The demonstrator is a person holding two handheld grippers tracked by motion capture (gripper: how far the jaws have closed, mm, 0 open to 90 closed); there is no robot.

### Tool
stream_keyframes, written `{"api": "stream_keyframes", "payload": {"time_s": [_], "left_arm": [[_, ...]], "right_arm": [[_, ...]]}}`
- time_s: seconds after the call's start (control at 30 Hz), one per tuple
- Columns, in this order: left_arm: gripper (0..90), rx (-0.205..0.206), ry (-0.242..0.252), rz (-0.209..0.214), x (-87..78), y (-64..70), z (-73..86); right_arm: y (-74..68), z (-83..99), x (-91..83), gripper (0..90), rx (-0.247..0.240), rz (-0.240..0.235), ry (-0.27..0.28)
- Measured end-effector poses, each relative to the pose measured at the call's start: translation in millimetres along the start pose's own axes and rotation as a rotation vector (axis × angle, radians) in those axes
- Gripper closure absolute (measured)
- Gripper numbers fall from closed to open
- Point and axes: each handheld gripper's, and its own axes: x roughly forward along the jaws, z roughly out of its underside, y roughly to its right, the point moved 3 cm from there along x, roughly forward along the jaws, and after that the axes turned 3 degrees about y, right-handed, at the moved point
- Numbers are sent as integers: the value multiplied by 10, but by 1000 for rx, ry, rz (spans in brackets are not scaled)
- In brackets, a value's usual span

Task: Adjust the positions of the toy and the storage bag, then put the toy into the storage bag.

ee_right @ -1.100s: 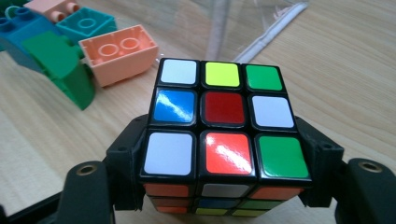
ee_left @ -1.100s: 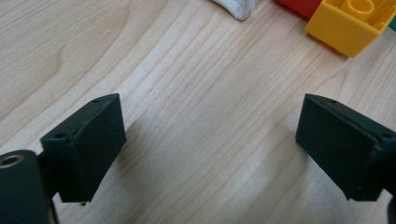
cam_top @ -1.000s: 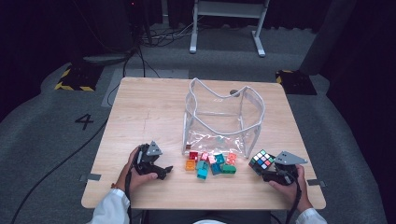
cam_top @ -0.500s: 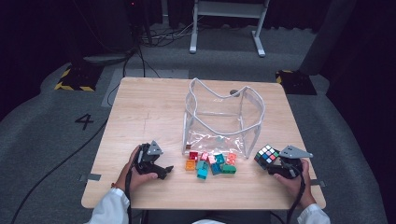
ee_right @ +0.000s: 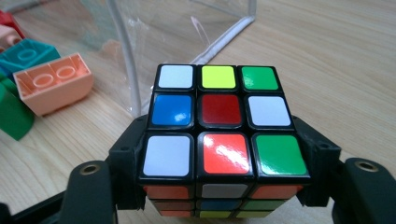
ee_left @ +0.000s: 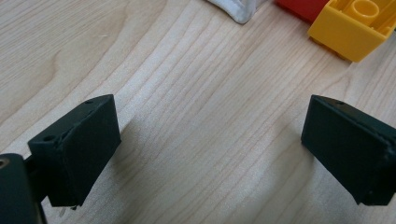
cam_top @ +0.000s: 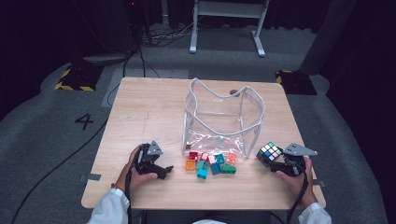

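A scrambled Rubik's cube [cam_top: 269, 151] sits at the table's front right, just right of the clear bag. My right gripper [cam_top: 273, 161] is shut on the cube [ee_right: 219, 126], its black jaws pressing the cube's two sides. A clear plastic bag [cam_top: 222, 116] with white piping stands open mid-table. Several toy bricks [cam_top: 210, 163] lie in a pile in front of it. My left gripper [cam_top: 164, 171] rests at the front left, open, pointing toward the bricks. In the left gripper view its jaws [ee_left: 210, 135] stand wide apart over bare wood, with nothing between them.
A yellow brick [ee_left: 359, 23], a red brick [ee_left: 299, 7] and the bag's corner [ee_left: 238, 9] lie just beyond the left jaws. A peach brick [ee_right: 53, 88], teal brick [ee_right: 25, 58] and green brick [ee_right: 11, 116] lie left of the cube. The wooden table [cam_top: 140, 112] shows bare wood at left.
My right gripper has carried the cube slightly right and away from the front edge. The left gripper, bag and bricks have not moved.
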Motion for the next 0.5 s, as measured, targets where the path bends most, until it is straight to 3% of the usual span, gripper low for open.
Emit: {"api": "stream_keyframes", "payload": {"time_s": [0.23,0.5], "left_arm": [[46,1,-1,0,-1,0,0],[48,2,0,0,-1,1,-1]], "right_arm": [[90,-160,-136,338,-1,10,46],[291,-487,-256,338,0,21,103]]}}
